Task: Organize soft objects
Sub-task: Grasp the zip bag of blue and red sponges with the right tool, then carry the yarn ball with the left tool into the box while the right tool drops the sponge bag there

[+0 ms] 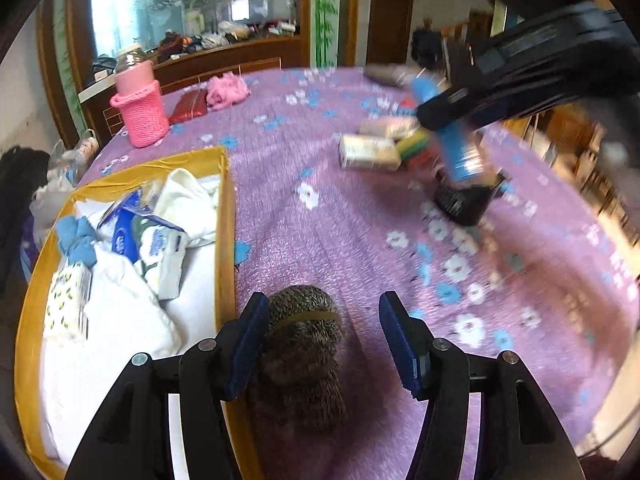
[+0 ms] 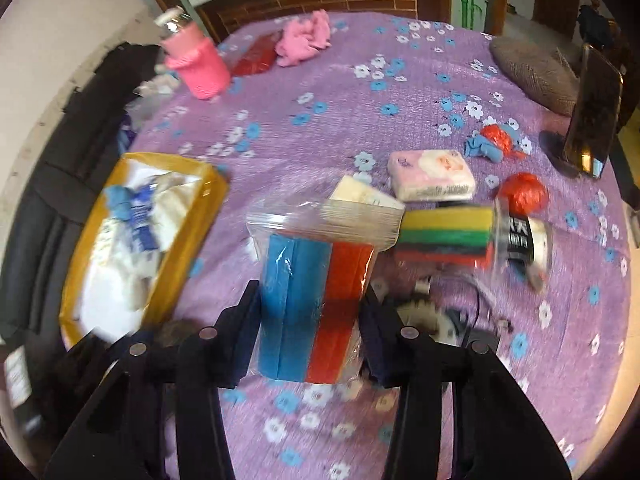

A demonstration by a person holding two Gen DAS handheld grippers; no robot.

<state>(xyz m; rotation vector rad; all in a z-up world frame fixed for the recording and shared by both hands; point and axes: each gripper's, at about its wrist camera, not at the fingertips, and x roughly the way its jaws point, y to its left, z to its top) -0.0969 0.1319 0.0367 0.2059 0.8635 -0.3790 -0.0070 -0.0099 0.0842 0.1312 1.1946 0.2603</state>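
Observation:
My left gripper [image 1: 324,324] is open, its jaws wide apart around a brown knitted roll [image 1: 306,360] bound by a band, lying beside the yellow box [image 1: 225,216]. The roll touches the left pad. The box holds white cloths, tissue packs and a blue cloth. My right gripper [image 2: 310,304] is shut on a clear zip bag of blue and red sponges [image 2: 312,300], held above the purple cloth. In the left wrist view the right gripper [image 1: 520,80] shows blurred at upper right with the bag [image 1: 456,140].
A striped sponge stack [image 2: 446,234], tissue packs [image 2: 432,174], red balls [image 2: 522,192], a tape roll [image 2: 520,240] and a phone on a stand [image 2: 592,128] lie right. A pink cup [image 1: 140,108], red pouch [image 1: 188,106] and pink cloth [image 1: 226,90] sit far.

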